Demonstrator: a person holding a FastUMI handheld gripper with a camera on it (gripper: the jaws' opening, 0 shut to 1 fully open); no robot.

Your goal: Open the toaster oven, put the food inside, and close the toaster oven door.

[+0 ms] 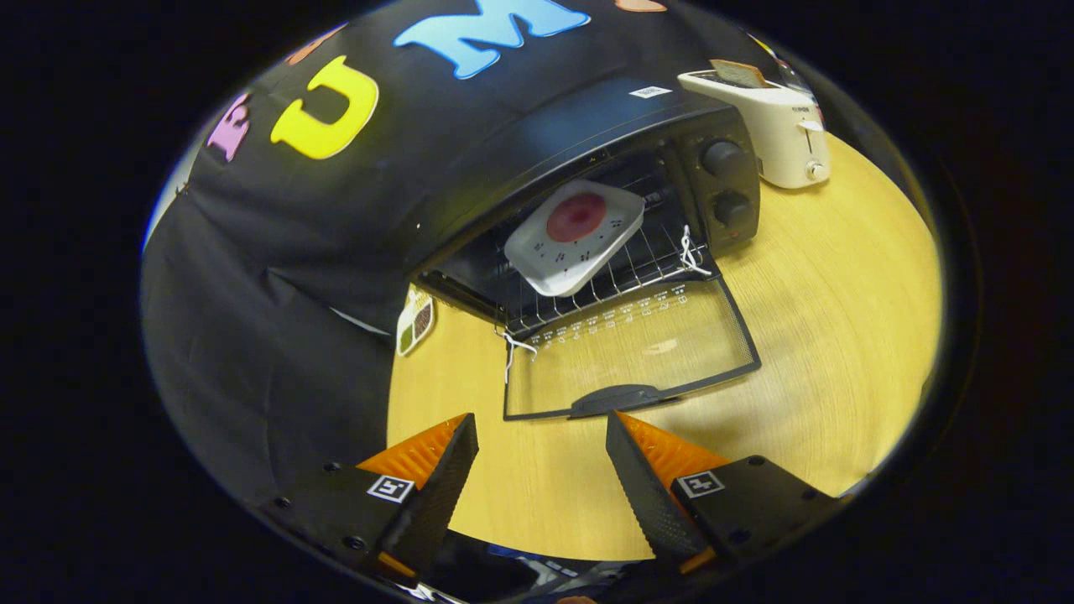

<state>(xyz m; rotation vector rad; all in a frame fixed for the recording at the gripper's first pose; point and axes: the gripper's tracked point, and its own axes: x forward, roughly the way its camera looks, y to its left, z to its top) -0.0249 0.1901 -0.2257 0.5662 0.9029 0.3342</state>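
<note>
- Hand-held gripper [541, 436]: its two fingers stand spread apart with nothing between them, above bare worktop [839, 335], their tips just short of the lowered door.
- Toaster oven [587, 151]: a black unit on the pale wooden worktop, beyond the fingers, with two round knobs [726, 180] on its front panel.
- Oven door [633, 352]: a glass pane in a dark frame, folded fully down and lying flat on the worktop; its handle [617, 400] lies at the edge nearest the fingertips.
- Food [577, 216]: a round reddish piece on a white square plate [545, 260], which rests on the wire rack [621, 277] inside the open oven cavity.
- White toaster [776, 126]: just beside the oven on the knob side, a slice showing in its slot.
- Small card with coloured patches [415, 323]: lies at the worktop's edge, near the oven's other side.
</note>
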